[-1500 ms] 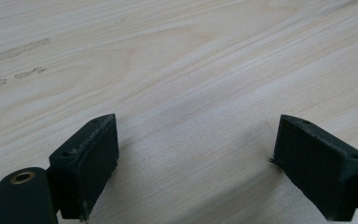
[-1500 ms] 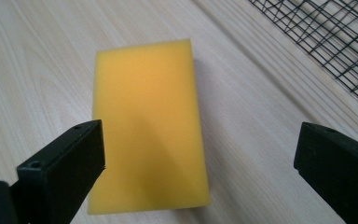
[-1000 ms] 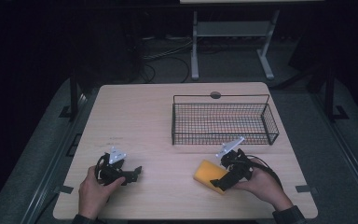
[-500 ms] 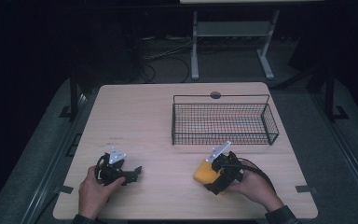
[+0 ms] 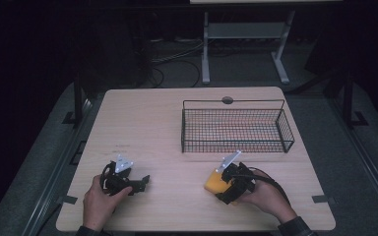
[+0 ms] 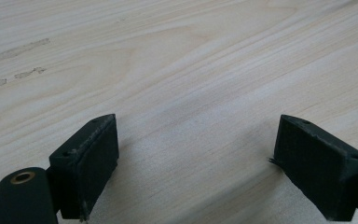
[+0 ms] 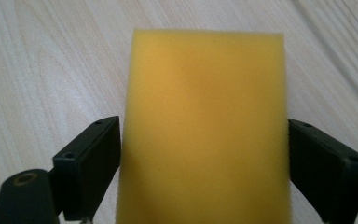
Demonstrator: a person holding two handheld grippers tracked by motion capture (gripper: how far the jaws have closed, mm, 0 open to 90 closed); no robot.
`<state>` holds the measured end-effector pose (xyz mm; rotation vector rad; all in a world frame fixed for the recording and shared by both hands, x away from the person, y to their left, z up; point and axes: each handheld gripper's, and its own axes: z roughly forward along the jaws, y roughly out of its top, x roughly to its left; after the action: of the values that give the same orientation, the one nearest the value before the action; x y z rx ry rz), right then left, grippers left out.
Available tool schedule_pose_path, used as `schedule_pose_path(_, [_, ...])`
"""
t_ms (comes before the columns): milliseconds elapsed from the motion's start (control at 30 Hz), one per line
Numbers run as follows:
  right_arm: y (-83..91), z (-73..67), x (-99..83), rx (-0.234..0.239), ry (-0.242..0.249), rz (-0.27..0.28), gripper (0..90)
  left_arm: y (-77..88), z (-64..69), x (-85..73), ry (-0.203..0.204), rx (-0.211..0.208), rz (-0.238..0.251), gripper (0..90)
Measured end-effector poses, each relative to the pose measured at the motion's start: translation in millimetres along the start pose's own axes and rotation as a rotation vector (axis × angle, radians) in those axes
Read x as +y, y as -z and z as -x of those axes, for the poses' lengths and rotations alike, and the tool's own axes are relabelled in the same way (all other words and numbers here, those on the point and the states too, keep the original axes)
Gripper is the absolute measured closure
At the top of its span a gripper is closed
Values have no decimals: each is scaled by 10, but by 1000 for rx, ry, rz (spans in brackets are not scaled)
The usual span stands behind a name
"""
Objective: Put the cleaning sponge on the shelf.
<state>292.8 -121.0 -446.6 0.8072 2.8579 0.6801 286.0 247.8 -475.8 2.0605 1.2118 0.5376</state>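
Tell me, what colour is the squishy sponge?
Yellow. The sponge shows best in the right gripper view, between the right tool's black jaws.

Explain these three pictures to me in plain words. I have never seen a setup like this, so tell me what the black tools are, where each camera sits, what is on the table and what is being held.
There is no robot here. A person at a wooden table holds a hand tool with two black jaws in each hand. The high view looks down from above the person's side: the left gripper at the left, the right gripper at the right. The other two pictures come from small cameras riding on each tool, looking along its jaws. On the table stands a black wire basket, which looks empty. The left gripper's jaws stand wide apart over bare wood, holding nothing. Between the right gripper's jaws sits a yellow sponge, low over the table; the jaws flank both its sides, seemingly touching, but a firm squeeze I cannot confirm.
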Motion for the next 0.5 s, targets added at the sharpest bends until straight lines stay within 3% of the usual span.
schedule_pose_path(133, [-3,-4,-2,-1,1,-5,148,0,0,0,0,0,0,129])
schedule_pose_path(267, [3,-6,-5,0,3,-4,215,0,0,0,0,0,0,129])
schedule_pose_path(500, [11,2,-8,-2,2,-6,226,0,0,0,0,0,0,129])
